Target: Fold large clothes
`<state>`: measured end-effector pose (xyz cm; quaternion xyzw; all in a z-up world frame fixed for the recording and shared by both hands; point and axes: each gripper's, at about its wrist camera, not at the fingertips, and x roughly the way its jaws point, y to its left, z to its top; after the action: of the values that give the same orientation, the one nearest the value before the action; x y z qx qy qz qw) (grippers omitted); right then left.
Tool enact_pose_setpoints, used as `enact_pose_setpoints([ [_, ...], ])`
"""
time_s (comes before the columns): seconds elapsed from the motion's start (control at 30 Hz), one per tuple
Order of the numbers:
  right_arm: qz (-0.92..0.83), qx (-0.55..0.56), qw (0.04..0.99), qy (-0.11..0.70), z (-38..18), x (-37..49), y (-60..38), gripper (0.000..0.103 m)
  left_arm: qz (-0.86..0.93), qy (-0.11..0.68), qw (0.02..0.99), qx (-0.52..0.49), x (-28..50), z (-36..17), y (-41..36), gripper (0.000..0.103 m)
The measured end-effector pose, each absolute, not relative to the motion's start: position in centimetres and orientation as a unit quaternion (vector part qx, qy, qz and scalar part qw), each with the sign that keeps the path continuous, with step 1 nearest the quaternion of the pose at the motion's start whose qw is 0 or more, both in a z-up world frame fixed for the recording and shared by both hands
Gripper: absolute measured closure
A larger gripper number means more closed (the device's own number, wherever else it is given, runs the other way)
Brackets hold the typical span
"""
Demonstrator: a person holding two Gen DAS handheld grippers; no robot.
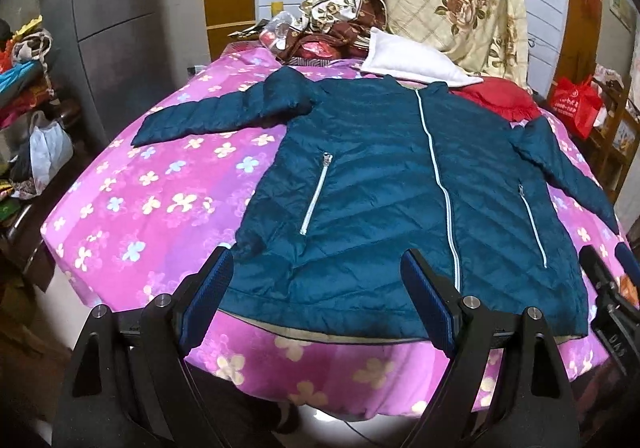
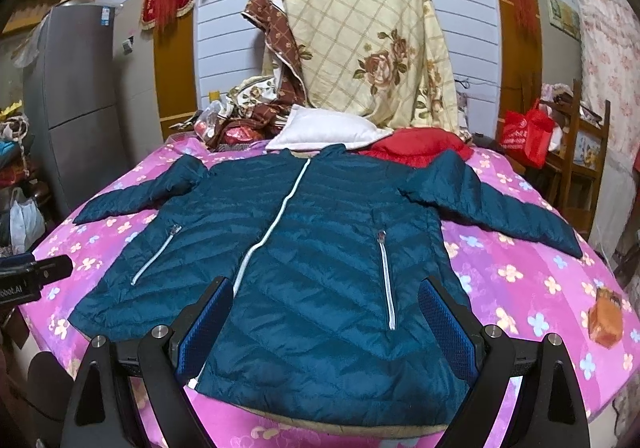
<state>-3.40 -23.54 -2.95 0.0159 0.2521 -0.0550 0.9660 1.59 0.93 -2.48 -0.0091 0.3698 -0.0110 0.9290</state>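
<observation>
Both of our tools hover with fingers spread wide and gripping nothing: the left tool [image 1: 318, 268] sits above the near hem of the teal puffer jacket [image 1: 384, 183], and the right tool [image 2: 326, 298] frames the hem likewise. We see the jacket lying flat, front up and zipped (sleeves spread to either side), on the bed's pink flowered cover [image 1: 160, 183]. Beyond its collar rest a white pillow [image 1: 412, 61] and a red garment [image 2: 416, 147].

Both the left gripper [image 1: 318, 268] and right gripper [image 2: 326, 298] have matte black angular arms, round silver bolts, and blue ribbed pads [image 1: 208, 300] lining their fingers.
</observation>
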Motion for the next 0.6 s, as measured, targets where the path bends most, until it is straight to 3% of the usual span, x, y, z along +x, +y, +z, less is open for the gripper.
enact_pose_setpoints([
  [0.33, 0.005, 0.030, 0.971, 0.238, 1.1, 0.3, -21.7, 0.011, 0.039, 0.356, 0.933, -0.034, 4.0, -2.1, 6.5, 0.017],
  [0.6, 0.023, 0.011, 0.972, 0.235, 0.8, 2.5, -19.6, 0.011, 0.039, 0.381, 0.918, -0.104, 8.4, -2.5, 12.5, 0.017],
])
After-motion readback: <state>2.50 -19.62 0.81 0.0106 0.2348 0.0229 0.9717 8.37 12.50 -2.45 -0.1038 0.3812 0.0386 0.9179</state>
